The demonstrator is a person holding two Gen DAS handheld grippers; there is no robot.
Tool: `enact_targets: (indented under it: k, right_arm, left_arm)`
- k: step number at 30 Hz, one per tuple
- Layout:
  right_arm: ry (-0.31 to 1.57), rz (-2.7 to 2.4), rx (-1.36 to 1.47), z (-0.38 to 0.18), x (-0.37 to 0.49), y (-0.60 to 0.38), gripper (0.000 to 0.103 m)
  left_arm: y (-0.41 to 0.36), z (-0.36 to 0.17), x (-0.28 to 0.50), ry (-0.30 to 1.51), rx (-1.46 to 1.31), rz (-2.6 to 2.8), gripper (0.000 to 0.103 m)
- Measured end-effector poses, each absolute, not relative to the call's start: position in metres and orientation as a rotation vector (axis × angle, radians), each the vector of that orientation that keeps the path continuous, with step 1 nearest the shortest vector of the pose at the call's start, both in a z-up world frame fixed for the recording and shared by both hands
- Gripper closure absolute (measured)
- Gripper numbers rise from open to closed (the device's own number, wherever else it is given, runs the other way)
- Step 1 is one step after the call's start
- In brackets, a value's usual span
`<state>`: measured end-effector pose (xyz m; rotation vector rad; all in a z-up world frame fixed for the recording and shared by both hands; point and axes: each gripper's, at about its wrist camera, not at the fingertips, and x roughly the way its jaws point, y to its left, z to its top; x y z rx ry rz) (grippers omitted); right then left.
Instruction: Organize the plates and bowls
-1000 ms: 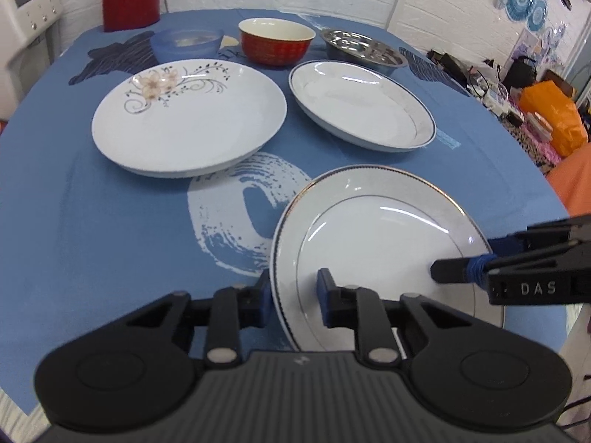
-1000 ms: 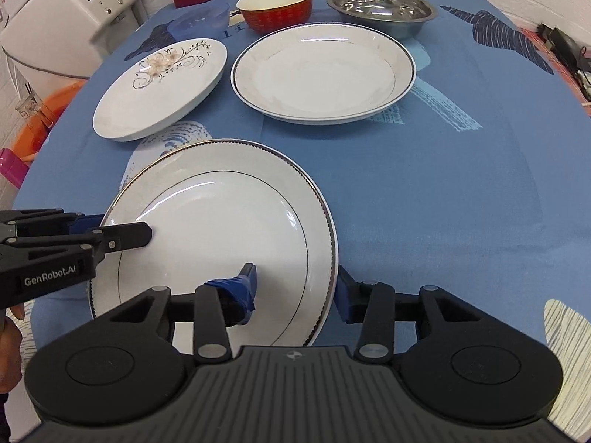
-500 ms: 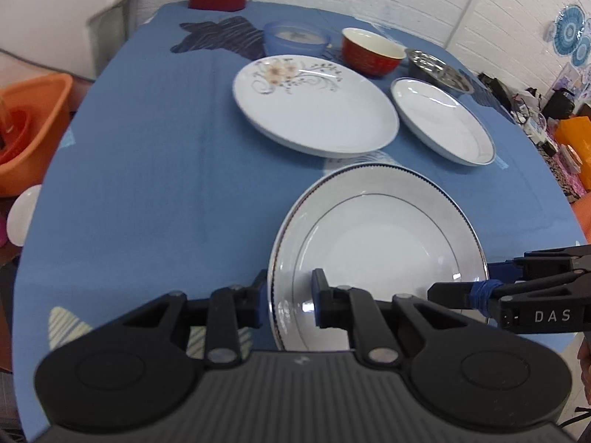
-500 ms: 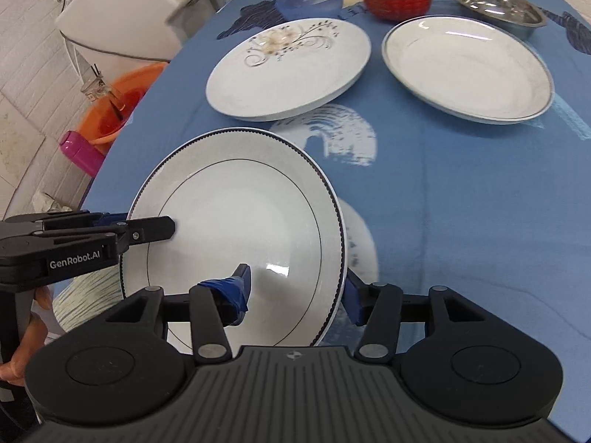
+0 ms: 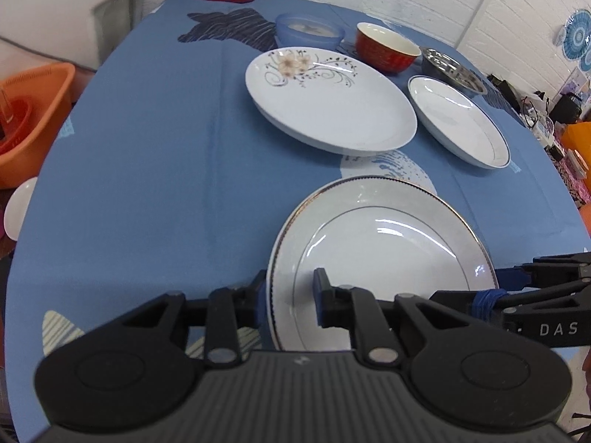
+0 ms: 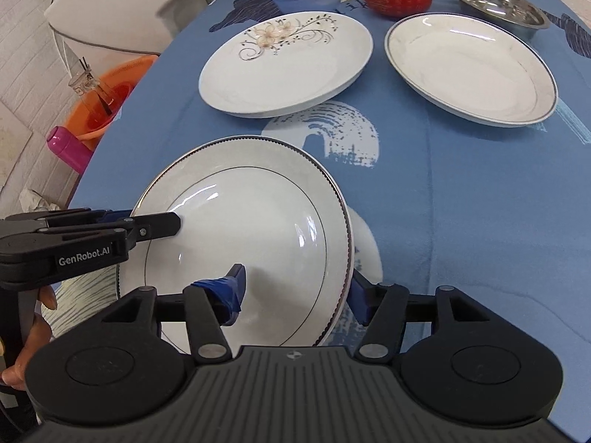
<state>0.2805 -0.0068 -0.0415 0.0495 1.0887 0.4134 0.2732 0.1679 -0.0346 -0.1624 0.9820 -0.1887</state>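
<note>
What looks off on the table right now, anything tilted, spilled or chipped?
Only the silver-rimmed plate is askew: it is tilted above the blue tablecloth, with the left claw and right claw on opposite rim edges. No spills or chips visible.

Your left gripper (image 5: 288,297) reaches forward, its two blue-padded fingers closed across the near-left rim of a plate (image 5: 380,251). Your right gripper (image 6: 295,291) clamps the same plate's opposite rim. Your left hand (image 6: 26,336) wraps that gripper's handle at the frame edge.
</note>
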Motion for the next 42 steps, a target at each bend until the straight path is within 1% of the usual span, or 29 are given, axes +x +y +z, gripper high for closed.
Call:
enact_targets:
  k: [4, 6, 7, 9, 10, 11, 15, 18, 21, 27, 30, 31, 38, 42]
  right_arm:
    - [1.092, 0.480, 0.008, -0.041, 0.280, 0.012, 0.055]
    - [1.091, 0.493, -0.016, -0.042, 0.283, 0.015, 0.055]
    - [1.096, 0.500, 0.014, -0.041, 0.285, 0.010, 0.056]
    - [1.057, 0.490, 0.089, -0.033, 0.290, -0.006, 0.057]
    - [1.015, 0.456, 0.096, -0.024, 0.293, -0.013, 0.057]
    - [0.977, 0.430, 0.099, -0.015, 0.298, -0.019, 0.055]
    - [0.942, 0.393, 0.144, 0.008, 0.342, -0.026, 0.055]
    - [0.878, 0.355, 0.050, 0.022, 0.384, -0.009, 0.055]
    - [0.877, 0.348, -0.079, 0.020, 0.428, 0.012, 0.055]
    - [0.981, 0.369, -0.125, -0.010, 0.494, 0.024, 0.055]
    - [1.046, 0.392, -0.092, -0.025, 0.504, 0.024, 0.055]
    - [1.067, 0.394, -0.066, -0.029, 0.503, 0.022, 0.052]
    - [1.076, 0.472, -0.015, -0.029, 0.462, 0.022, 0.049]
    - [1.027, 0.476, -0.055, -0.030, 0.455, 0.026, 0.047]
  left_arm:
    - [0.182, -0.034, 0.270, 0.973, -0.139, -0.148, 0.085]
    - [0.189, -0.034, 0.270, 0.971, -0.148, -0.154, 0.085]
    - [0.189, -0.034, 0.270, 0.973, -0.148, -0.160, 0.083]
    - [0.190, -0.033, 0.271, 0.977, -0.156, -0.196, 0.058]
    - [0.193, -0.029, 0.271, 0.957, -0.164, -0.207, 0.050]
    - [0.196, -0.024, 0.271, 0.931, -0.165, -0.202, 0.050]
    - [0.212, 0.008, 0.290, 0.846, -0.195, -0.163, 0.050]
    - [0.215, 0.021, 0.326, 0.839, -0.226, -0.156, 0.050]
    - [0.214, 0.017, 0.363, 0.870, -0.257, -0.139, 0.050]
    - [0.213, -0.013, 0.412, 0.960, -0.322, -0.110, 0.050]
    - [0.206, -0.021, 0.423, 0.975, -0.310, -0.129, 0.050]
    - [0.204, -0.023, 0.425, 0.980, -0.299, -0.130, 0.050]
    - [0.196, -0.031, 0.425, 0.991, -0.263, -0.149, 0.050]
    - [0.188, -0.032, 0.425, 0.982, -0.210, -0.134, 0.050]
